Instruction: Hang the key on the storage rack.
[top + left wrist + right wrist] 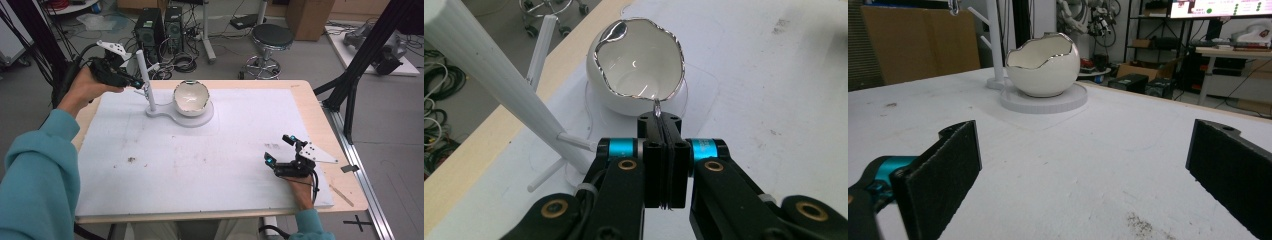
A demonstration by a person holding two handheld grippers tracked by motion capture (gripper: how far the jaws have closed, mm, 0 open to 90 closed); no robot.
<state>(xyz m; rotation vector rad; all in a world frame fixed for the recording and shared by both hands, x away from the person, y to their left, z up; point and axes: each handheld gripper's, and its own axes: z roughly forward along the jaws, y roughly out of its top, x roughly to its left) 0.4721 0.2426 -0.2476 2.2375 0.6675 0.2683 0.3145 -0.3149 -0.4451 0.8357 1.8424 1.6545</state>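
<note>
At upper left of the high view, the left gripper point(135, 82) pinches a thin silvery piece point(657, 106) beside the stand's post point(145, 80), likely for hanging. At lower right, the right gripper point(280, 150) rests spread, clear of the egg-shaped bowl point(190, 97).

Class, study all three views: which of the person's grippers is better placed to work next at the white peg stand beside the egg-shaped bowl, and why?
Left. The left gripper, shut on a small silvery piece, hovers at the white peg stand beside the white, silver-rimmed egg-shaped bowl. The right gripper, open, sits low at the table's near right, apart from both.
</note>
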